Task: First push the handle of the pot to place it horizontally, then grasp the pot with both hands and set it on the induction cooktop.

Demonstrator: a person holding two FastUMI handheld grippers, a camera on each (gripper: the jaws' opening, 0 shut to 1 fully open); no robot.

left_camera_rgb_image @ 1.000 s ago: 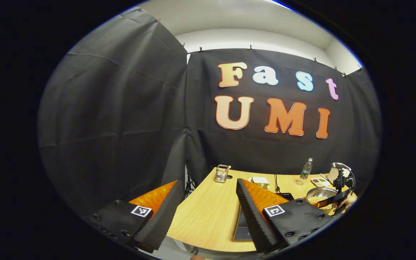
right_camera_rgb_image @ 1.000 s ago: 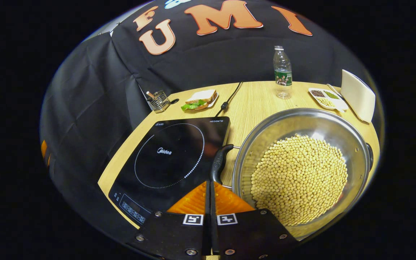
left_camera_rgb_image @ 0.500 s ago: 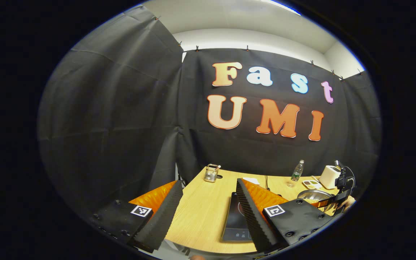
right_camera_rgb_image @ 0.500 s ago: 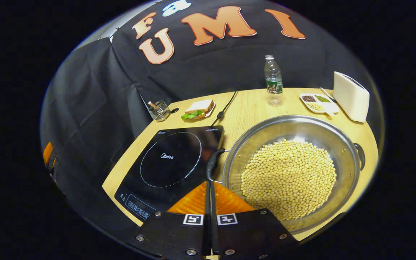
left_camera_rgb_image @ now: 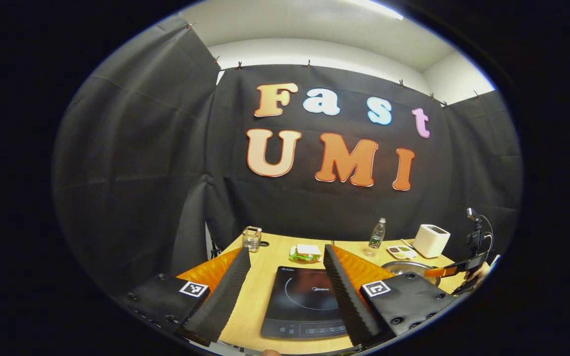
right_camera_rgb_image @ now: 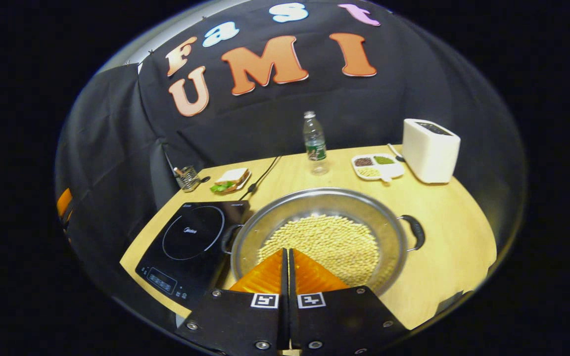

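- Since a second ago the right claw (right_camera_rgb_image: 286, 253) has drawn back from the pot's left handle (right_camera_rgb_image: 226, 238); it sat just at that handle earlier and now hangs above the near rim, touching nothing.
- Left gripper view has swung as well: the induction cooktop (left_camera_rgb_image: 301, 302) now sits squarely between the left claw's fingers, where before only its near edge showed.
- Right claw: fingers pressed together, nothing between them.
- Left claw (left_camera_rgb_image: 285, 291): fingers spread wide apart, holding nothing, raised over the near edge of the worktop (left_camera_rgb_image: 270, 254).
- Pot (right_camera_rgb_image: 320, 232): steel, wide, shallow, filled with pale soybeans (right_camera_rgb_image: 324, 242). It stands on the worktop (right_camera_rgb_image: 443, 232) just right of the cooktop (right_camera_rgb_image: 191, 242); the left handle overlaps the cooktop's right edge in the right gripper view, contact cannot be told.
- Right handle (right_camera_rgb_image: 415, 232) sticks out sideways, clear of everything.
- In the left gripper view the pot (left_camera_rgb_image: 406, 267) shows as a rim at far right, with the other gripper (left_camera_rgb_image: 455, 269) above it.
- Along the back of the worktop, from left: utensil holder (right_camera_rgb_image: 187, 178), sandwich (right_camera_rgb_image: 230, 179), black cable (right_camera_rgb_image: 262, 175), water bottle (right_camera_rgb_image: 314, 143), divided dish of grains (right_camera_rgb_image: 376, 165), white toaster (right_camera_rgb_image: 429, 151).
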